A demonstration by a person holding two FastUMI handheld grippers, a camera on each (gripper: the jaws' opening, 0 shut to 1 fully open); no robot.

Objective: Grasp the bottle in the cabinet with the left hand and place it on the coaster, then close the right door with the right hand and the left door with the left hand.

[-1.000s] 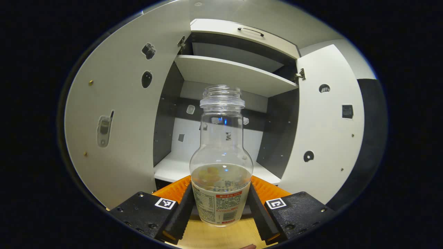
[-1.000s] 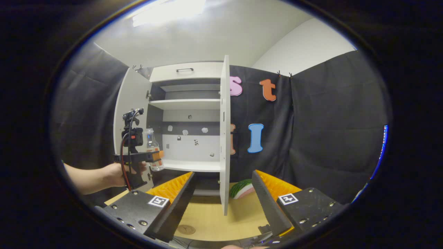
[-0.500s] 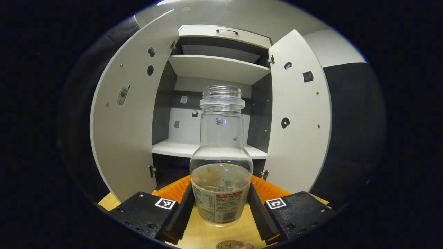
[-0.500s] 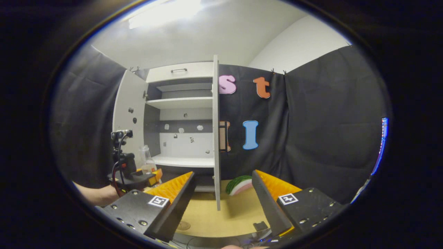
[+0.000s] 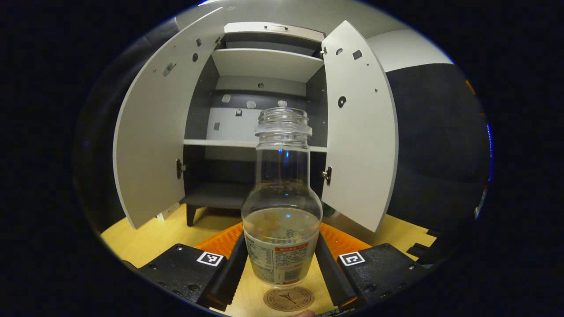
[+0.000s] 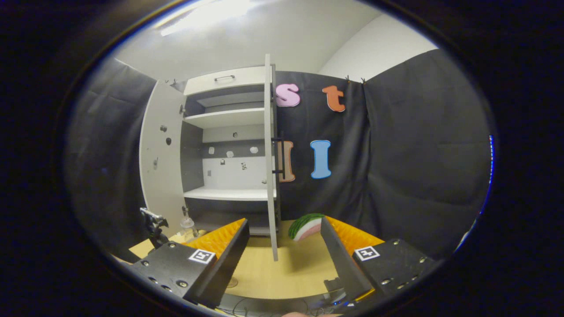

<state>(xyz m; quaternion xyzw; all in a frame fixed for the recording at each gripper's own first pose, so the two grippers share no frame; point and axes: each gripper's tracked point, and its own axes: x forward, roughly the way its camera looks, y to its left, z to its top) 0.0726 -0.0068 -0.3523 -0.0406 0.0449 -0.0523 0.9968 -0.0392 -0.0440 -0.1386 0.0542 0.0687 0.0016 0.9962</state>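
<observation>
left tool (image 5: 282, 264) is gripping the bottle (image 5: 282, 211) upright, just above the coaster (image 5: 288, 299) on the counter (image 5: 145, 233). right tool (image 6: 282, 251) is sitting released, facing the right door (image 6: 269, 167); both doors are standing open.

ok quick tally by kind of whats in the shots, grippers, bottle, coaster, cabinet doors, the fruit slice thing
grippers: 2 (left gripper, right gripper)
bottle: 1
coaster: 1
open cabinet doors: 2 (left door, right door)
watermelon slice: 1
total: 7
</observation>
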